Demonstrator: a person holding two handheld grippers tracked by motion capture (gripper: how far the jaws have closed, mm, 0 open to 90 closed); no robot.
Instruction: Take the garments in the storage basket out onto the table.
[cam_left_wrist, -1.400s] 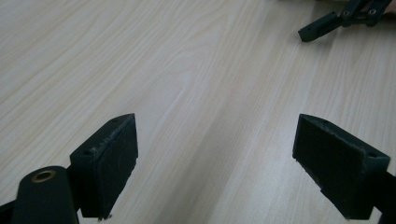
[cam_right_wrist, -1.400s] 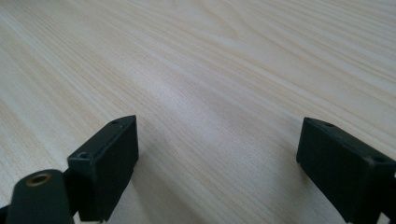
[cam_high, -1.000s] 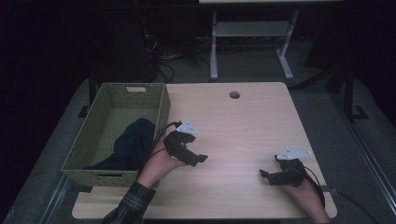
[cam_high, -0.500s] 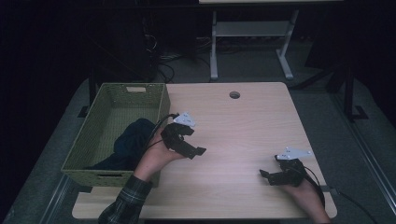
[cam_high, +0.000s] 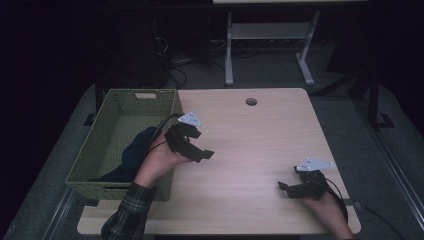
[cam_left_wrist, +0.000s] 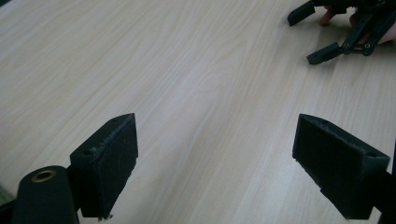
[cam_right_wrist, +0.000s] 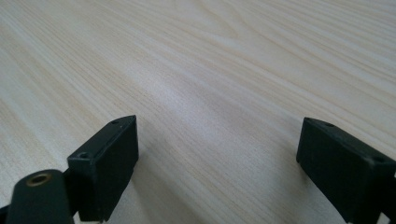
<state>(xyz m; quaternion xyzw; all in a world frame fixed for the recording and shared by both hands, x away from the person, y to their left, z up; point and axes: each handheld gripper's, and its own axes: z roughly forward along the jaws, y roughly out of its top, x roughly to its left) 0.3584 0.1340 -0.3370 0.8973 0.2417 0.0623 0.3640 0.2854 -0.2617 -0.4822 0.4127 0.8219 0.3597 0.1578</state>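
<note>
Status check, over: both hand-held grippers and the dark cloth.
Left hand-held gripper open, empty. Right hand-held gripper open, on table. Dark cloth in basket. Nothing blocking.

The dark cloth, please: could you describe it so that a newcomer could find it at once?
Start at the wooden table and look to its left edge, where a green woven basket stands. The dark cloth lies crumpled inside it, at the near right, just beside the left gripper. It is the one soft, dark blue thing there.
</note>
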